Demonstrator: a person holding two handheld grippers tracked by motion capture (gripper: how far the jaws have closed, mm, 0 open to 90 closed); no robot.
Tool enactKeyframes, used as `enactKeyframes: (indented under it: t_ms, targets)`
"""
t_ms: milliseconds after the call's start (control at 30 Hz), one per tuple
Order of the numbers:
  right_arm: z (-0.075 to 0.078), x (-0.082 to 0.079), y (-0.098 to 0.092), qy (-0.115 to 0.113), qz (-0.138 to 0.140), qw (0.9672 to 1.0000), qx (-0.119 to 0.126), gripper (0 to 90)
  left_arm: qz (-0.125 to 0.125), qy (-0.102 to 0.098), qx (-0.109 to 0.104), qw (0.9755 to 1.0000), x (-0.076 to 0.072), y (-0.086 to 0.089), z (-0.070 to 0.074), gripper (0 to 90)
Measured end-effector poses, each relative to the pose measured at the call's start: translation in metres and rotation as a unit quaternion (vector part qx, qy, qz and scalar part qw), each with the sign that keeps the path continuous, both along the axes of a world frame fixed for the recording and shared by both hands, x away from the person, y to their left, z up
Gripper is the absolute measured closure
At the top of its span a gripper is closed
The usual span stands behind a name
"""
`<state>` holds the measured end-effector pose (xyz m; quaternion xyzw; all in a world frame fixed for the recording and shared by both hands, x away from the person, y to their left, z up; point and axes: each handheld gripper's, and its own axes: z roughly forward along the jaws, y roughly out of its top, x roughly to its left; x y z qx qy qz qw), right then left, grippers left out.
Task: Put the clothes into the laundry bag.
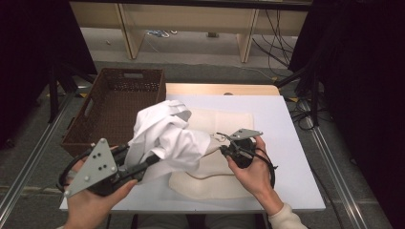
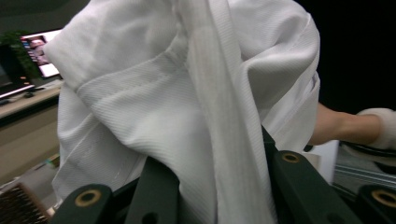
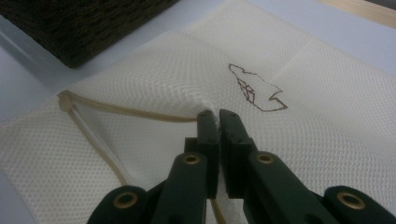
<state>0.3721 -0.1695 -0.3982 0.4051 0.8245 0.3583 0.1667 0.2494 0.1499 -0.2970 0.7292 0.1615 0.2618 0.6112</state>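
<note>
A bunched white garment (image 1: 165,133) hangs above the table's left part, and my left gripper (image 1: 145,162) is shut on its lower end. In the left gripper view the ribbed white cloth (image 2: 187,116) runs down between the black jaws of the left gripper (image 2: 224,186). A cream mesh bag (image 1: 224,179) with a drawstring lies flat on the table. My right gripper (image 1: 223,149) is shut on the bag's rim at its left edge. The right gripper (image 3: 218,114) pinches a small fold of mesh (image 3: 163,70) beside a brown embroidered mark (image 3: 257,88).
A brown wicker basket (image 1: 131,71) stands off the table's far left corner; its dark wall (image 3: 84,28) is close to the bag. The white table top (image 1: 286,133) is bare at right. Shelving and cables lie on the floor behind.
</note>
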Motion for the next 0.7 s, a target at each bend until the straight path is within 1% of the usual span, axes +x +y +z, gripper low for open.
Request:
enactKeyframes:
  t_ms: [33,67,100,133,167,200,267,300,333,367,400,433,467,500,533,567,600,633,667,700]
  targets:
    - [0.000,0.001,-0.001,-0.004,0.002,1.0000,-0.002,88.4,-0.009,0.002,0.002,1.0000,-0.003,-0.004,-0.002,71.4]
    - [0.000,0.001,-0.001,-0.004,0.003,1.0000,-0.002,88.5,-0.015,0.003,0.010,0.9998,-0.005,-0.008,-0.004,71.4]
    - [0.000,0.001,-0.001,-0.002,0.000,1.0000,0.000,88.5,-0.020,0.004,0.023,0.9995,-0.008,-0.013,-0.008,71.4]
    - [0.000,0.001,-0.001,-0.002,0.003,1.0000,0.000,88.5,-0.027,0.009,0.030,0.9992,-0.008,-0.017,-0.012,71.3]
    - [0.000,0.001,-0.001,0.003,-0.002,1.0000,0.003,88.5,-0.033,0.016,0.035,0.9987,-0.009,-0.021,-0.016,71.3]
    - [0.000,0.001,-0.001,0.001,0.003,1.0000,-0.001,88.4,-0.041,0.024,0.041,0.9980,-0.008,-0.025,-0.021,71.3]
    - [0.001,0.002,-0.002,-0.002,0.001,1.0000,0.001,88.5,-0.052,0.041,0.055,0.9963,-0.006,-0.031,-0.030,71.3]
    - [0.001,0.003,-0.003,-0.003,0.003,1.0000,0.001,88.5,-0.057,0.054,0.058,0.9952,-0.004,-0.035,-0.037,71.3]
    - [0.002,0.002,-0.003,0.001,0.003,1.0000,0.002,88.5,-0.061,0.065,0.064,0.9940,-0.003,-0.039,-0.043,71.3]
    - [0.001,0.001,-0.003,0.005,-0.006,0.9999,0.007,88.5,-0.064,0.074,0.073,0.9925,-0.002,-0.043,-0.049,71.2]
    - [0.001,0.003,-0.004,-0.001,0.002,1.0000,0.003,88.5,-0.068,0.083,0.081,0.9910,0.000,-0.046,-0.055,71.2]
    - [0.002,0.002,-0.004,0.002,-0.006,1.0000,0.007,88.5,-0.068,0.094,0.086,0.9895,0.001,-0.050,-0.062,71.2]
    - [0.002,0.002,-0.004,0.002,-0.005,0.9999,0.009,88.5,-0.070,0.104,0.093,0.9877,0.003,-0.053,-0.068,71.2]
    - [0.003,0.001,-0.003,0.011,-0.011,0.9998,0.014,88.5,-0.075,0.110,0.103,0.9858,0.005,-0.056,-0.073,71.2]
    - [0.003,0.001,-0.004,0.008,-0.010,0.9998,0.013,88.5,-0.080,0.113,0.113,0.9839,0.008,-0.059,-0.078,71.2]
    - [0.003,0.001,-0.003,0.012,-0.011,0.9998,0.015,88.5,-0.084,0.125,0.116,0.9817,0.010,-0.062,-0.083,71.2]
    - [0.003,0.002,-0.004,0.006,-0.003,0.9999,0.011,88.5,-0.086,0.143,0.113,0.9794,0.011,-0.065,-0.088,71.2]
    - [0.003,0.002,-0.004,0.006,-0.004,0.9999,0.012,88.5,-0.095,0.147,0.121,0.9771,0.014,-0.069,-0.093,71.2]
    - [0.003,0.002,-0.004,0.007,-0.003,0.9999,0.015,88.6,-0.096,0.156,0.123,0.9755,0.014,-0.072,-0.097,71.2]
    - [0.003,0.002,-0.004,0.002,0.002,0.9999,0.012,88.6,-0.098,0.162,0.129,0.9734,0.016,-0.075,-0.100,71.2]
